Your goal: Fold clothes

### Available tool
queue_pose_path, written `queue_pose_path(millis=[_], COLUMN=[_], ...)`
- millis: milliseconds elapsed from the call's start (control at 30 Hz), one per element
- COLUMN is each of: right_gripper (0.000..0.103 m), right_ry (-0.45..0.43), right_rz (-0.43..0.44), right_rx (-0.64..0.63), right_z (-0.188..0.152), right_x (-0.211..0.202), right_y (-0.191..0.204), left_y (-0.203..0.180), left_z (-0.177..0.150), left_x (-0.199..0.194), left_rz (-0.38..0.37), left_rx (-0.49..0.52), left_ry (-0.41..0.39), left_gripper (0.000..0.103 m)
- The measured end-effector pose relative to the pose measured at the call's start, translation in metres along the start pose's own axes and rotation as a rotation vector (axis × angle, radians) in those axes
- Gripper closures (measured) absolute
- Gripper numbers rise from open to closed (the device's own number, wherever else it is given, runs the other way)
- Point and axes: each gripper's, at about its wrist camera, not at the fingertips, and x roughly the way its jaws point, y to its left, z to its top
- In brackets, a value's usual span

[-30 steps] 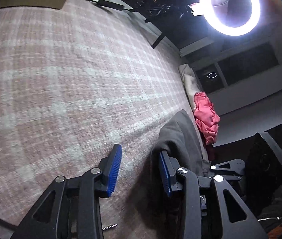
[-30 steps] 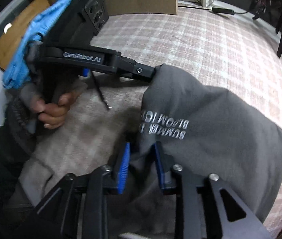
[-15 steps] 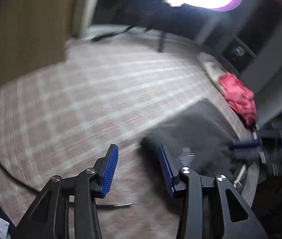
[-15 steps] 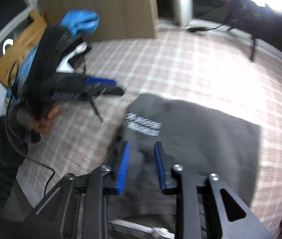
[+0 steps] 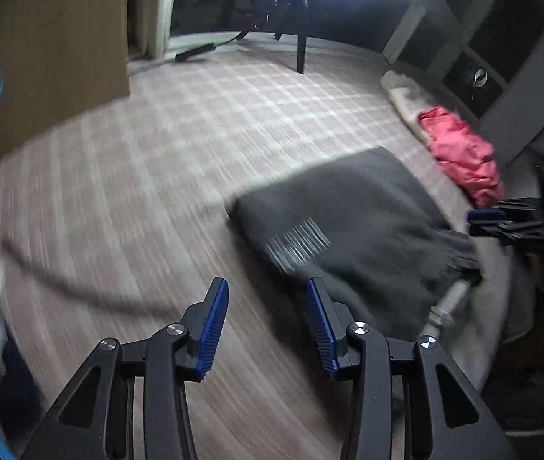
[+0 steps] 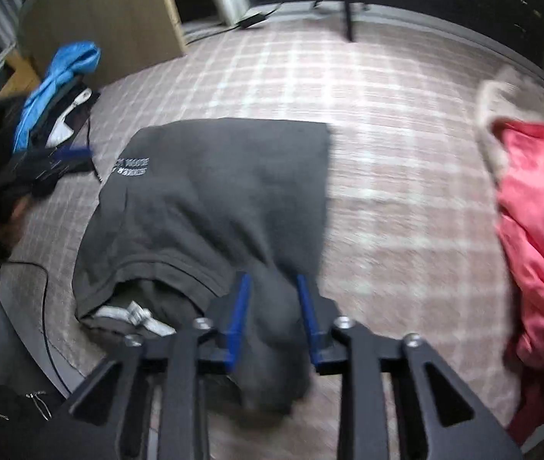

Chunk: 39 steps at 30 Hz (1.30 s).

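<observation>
Since a second ago the left gripper (image 5: 267,322) has pulled back off the grey shirt (image 6: 214,191) and lifted; its blue fingers (image 5: 214,326) now hang spread wide with nothing between them, just short of the shirt's near-left corner. Right gripper (image 6: 271,316) also backed away and rose: a second ago it pinched the shirt near the lettering, now it sits at the shirt's near edge.

Grey shirt lies folded into a rough rectangle on the plaid-covered bed (image 6: 368,122), white lettering (image 6: 130,166) at its left edge, a pale collar tag (image 6: 137,314) poking out at the near-left corner.

Right fingers (image 6: 239,318) stand partly apart, straddling a bunched fold of the shirt's near edge; both views are motion-blurred, so I cannot tell whether they grip the cloth.

Right of the shirt, well apart: a crumpled pink garment (image 6: 536,230). Left of the shirt: a blue-and-black pile of clothes (image 6: 57,88).
</observation>
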Motion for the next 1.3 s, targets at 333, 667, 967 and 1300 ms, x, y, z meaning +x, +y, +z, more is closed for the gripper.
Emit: queue_pose_path(millis=[333,667,967,1300], right_gripper=[0.074,0.097,0.096,0.068], right_ry=[0.072,0.066,0.055,-0.141], right_rz=[0.161,0.155,0.072,0.16], right_rx=[0.073,-0.127,-0.188,-0.159], right_z=[-0.044,-0.053,-0.049,0.025], right_x=[0.018,0.019,-0.005,0.026], right_y=[-0.052,-0.03,-0.035,-0.005], left_y=[-0.04,-0.059,-0.049,-0.033], left_z=[-0.077,-0.097,-0.085,0.001], left_x=[0.026,-0.011,-0.021,0.014], left_rz=[0.008,0.061,0.196,0.144], left_rx=[-0.172,-0.246,-0.24,-0.118], left_ry=[0.085,-0.058,-0.012,-0.086], left_gripper=[0.078,0.096,0.088,0.075])
